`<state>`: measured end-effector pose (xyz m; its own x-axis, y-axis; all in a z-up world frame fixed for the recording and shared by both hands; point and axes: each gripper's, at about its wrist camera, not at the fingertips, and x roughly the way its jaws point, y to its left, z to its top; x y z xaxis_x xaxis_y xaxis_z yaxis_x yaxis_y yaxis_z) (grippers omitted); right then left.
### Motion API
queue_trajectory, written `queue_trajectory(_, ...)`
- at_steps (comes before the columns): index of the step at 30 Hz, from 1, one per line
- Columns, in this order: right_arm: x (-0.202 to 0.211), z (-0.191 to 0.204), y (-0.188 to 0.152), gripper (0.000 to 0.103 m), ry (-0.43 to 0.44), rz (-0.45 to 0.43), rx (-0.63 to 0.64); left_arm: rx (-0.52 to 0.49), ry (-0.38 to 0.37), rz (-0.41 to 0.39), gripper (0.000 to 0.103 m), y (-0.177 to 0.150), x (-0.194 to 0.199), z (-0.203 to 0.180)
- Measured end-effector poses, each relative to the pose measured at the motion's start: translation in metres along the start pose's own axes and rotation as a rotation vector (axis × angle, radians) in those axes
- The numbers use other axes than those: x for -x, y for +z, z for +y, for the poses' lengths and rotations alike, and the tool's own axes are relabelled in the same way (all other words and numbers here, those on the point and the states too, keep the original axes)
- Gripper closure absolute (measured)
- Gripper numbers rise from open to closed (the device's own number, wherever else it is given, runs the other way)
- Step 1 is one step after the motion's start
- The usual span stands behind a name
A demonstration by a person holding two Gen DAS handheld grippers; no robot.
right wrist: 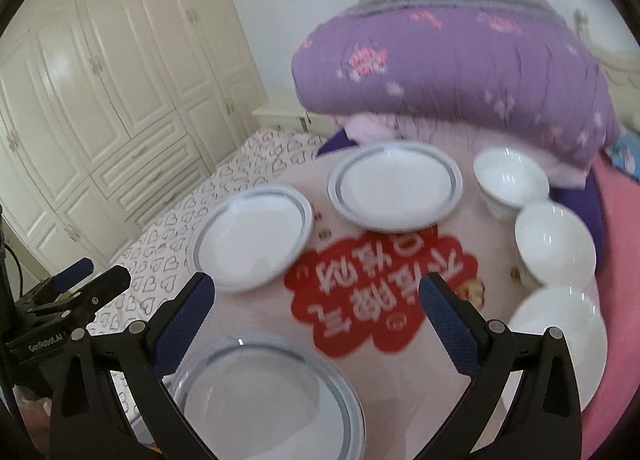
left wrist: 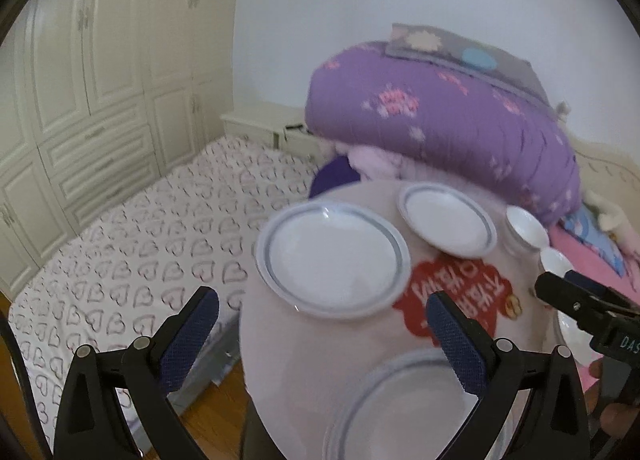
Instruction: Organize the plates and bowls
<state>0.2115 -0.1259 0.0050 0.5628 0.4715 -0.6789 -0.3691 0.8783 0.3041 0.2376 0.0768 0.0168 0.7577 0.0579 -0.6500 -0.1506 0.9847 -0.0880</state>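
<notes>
The left gripper (left wrist: 322,324) stood wide open and empty, a white blue-rimmed ceramic plate (left wrist: 332,260) just beyond its jaws and a second one (left wrist: 404,412) beneath them. The right gripper (right wrist: 316,310) gaped empty too, above the round pale tabletop (right wrist: 472,268), three white porcelain bowls (right wrist: 554,246) off its right jaw. A careless reach could nudge crockery off the edge.

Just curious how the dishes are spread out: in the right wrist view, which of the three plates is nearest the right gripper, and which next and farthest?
From the right gripper, jaws wide open and empty:
1. Near plate, just below, between the fingers.
2. Left plate, beyond the left finger.
3. Far plate, at the table's far edge, by the purple quilt.
</notes>
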Motion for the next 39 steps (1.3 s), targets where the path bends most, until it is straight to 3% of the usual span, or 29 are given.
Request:
queue_trajectory(13,-0.04,0.037,0.055,0.0,-0.055,-0.076,0.082,0.026,0.05,-0.106,0.001,0.01,-0.041,0.026)
queue_trajectory(17,-0.062,0.043,0.063,0.0,-0.075,-0.058,0.098,0.031,0.054,-0.107,0.001,0.012,-0.065,0.038)
queue_trajectory(29,-0.154,0.033,0.05,0.0,-0.012,0.183,0.054,0.06,0.048,0.071,0.001,0.031,-0.184,0.061)
queue_trajectory(39,-0.187,0.029,0.043,0.004,0.045,0.275,0.028,0.077,0.034,0.186,0.007,0.069,-0.256,0.076)
